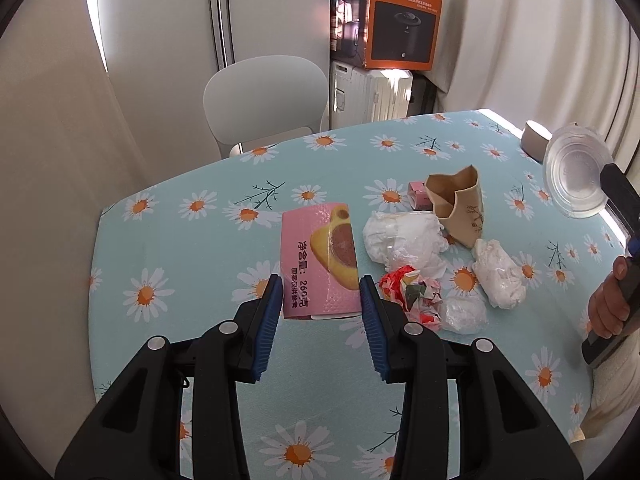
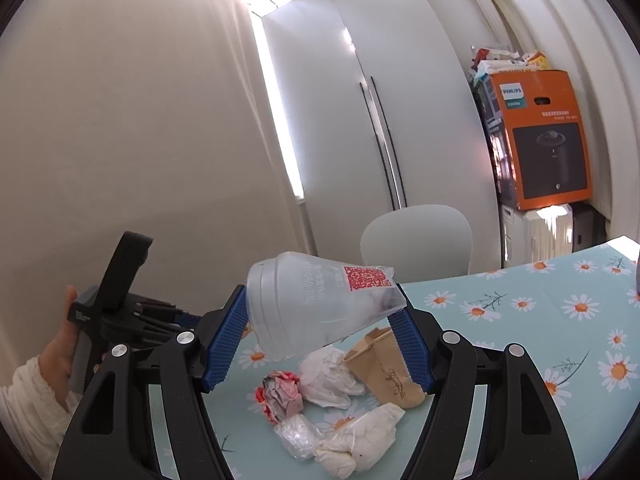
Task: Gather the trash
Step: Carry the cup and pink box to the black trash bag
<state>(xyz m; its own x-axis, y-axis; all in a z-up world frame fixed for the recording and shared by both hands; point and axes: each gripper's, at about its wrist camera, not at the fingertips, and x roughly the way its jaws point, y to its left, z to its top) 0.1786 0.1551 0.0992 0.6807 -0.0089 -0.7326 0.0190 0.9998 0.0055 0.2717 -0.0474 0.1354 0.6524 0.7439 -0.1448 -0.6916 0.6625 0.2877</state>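
Note:
My left gripper (image 1: 320, 288) is open, its blue fingers on either side of the near end of a flat pink food box (image 1: 318, 258) that lies on the daisy tablecloth (image 1: 180, 248). My right gripper (image 2: 320, 312) is shut on a clear plastic cup (image 2: 316, 304) with a red QR code, held on its side above the table; the cup also shows in the left wrist view (image 1: 576, 172). Under it lie a crushed brown paper cup (image 2: 384, 368), white crumpled tissues (image 2: 332, 376), a red-white paper ball (image 2: 280, 396), a clear plastic wad (image 2: 296, 436) and a white bag (image 2: 360, 440).
A small pink carton (image 1: 418, 194) lies behind the brown cup (image 1: 458, 208). A tape roll (image 1: 534, 140) sits at the far right edge. A white chair (image 1: 264, 100) stands behind the table, beside stacked boxes (image 1: 404, 20) and a white suitcase (image 1: 370, 94).

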